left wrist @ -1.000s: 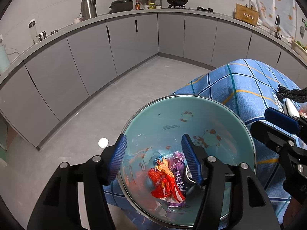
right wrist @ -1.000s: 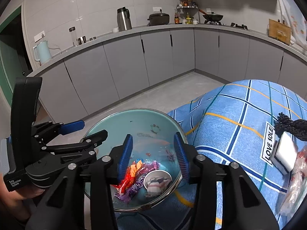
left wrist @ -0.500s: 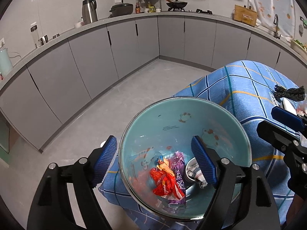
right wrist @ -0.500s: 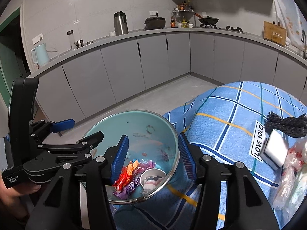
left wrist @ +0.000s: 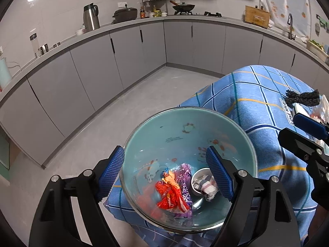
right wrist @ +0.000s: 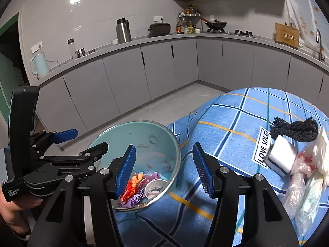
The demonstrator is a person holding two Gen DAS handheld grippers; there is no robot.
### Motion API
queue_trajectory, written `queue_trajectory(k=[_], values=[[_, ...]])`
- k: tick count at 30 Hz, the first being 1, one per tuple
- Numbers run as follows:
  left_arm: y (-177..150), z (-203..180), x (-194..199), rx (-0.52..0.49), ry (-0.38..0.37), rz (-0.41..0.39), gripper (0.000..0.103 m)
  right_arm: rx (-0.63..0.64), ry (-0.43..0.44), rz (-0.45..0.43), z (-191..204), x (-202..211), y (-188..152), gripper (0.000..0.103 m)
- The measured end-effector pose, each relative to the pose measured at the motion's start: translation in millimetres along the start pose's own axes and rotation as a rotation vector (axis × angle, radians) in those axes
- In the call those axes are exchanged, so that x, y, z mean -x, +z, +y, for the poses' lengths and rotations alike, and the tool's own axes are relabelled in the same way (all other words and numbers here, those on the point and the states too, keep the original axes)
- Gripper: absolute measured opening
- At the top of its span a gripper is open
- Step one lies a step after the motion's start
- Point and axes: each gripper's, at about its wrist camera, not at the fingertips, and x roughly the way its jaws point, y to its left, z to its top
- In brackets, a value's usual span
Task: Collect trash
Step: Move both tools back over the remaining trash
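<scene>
Right gripper [right wrist: 164, 168], jaws apart and empty, sits nearer the remaining trash, crumpled plastic bags [right wrist: 306, 177] lying to its right on the blue cloth [right wrist: 232, 123]; left gripper [left wrist: 164, 173], also apart, straddles the bowl [left wrist: 185, 121] rim over collected wrappers [left wrist: 172, 191].

Glossy teal bin with metal rim [left wrist: 181, 135]; woven blue checked cloth [right wrist: 236, 123]; crinkled shiny foil wrappers [left wrist: 172, 193]; matt grey cabinets [left wrist: 127, 53].

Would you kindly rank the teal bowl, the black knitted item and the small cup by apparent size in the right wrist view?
1. Teal bowl, clearly the largest.
2. Black knitted item.
3. Small cup inside the bowl, partly hidden by the rim and nearer the camera, so its rank against the knit is unsure.
</scene>
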Motion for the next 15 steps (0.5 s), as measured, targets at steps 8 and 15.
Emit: queue_trajectory(k=[8, 15], values=[[5, -25, 7, -0.036, -0.031, -0.018, 0.081, -0.021, -0.052, -0.034, -19, 25, -4, 0.059], [14, -60, 15, -0.092, -0.079, -0.044, 0.083, -0.045, -0.144, -0.074, -48, 58, -13, 0.064]])
